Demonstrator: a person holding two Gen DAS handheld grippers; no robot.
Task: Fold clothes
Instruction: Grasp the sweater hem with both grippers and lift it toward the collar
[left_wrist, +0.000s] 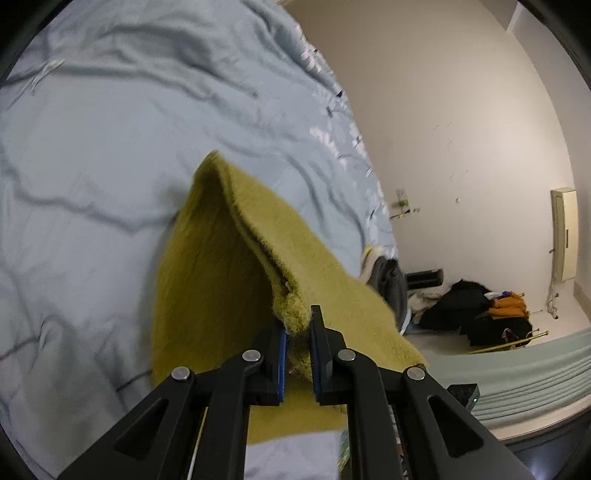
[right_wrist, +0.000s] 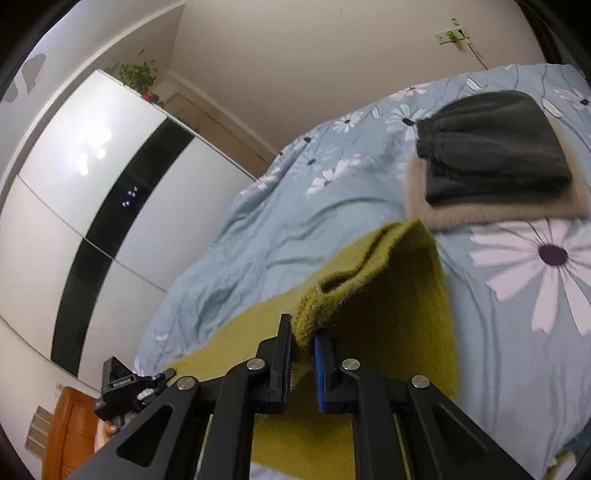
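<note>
Left tool (left_wrist: 297, 328) and right tool (right_wrist: 303, 338) each clamped on fuzzy yellow-green garment (left_wrist: 221, 280) edge, raised over bed (left_wrist: 92, 147).

Yellow garment (left_wrist: 221, 295): lower part cut off behind the left gripper (left_wrist: 297, 332) arms, far end blurred. In the right view the garment's (right_wrist: 399, 314) near edge runs under the right gripper (right_wrist: 303, 339), so full shape unknown. Folded dark garment (right_wrist: 495, 147) hides most of the beige piece (right_wrist: 417, 210) under it, both blurred. Floor pile (left_wrist: 480, 314) by the wall: too small to sort. Hand (right_wrist: 105, 430) at lower left mostly hidden.
</note>
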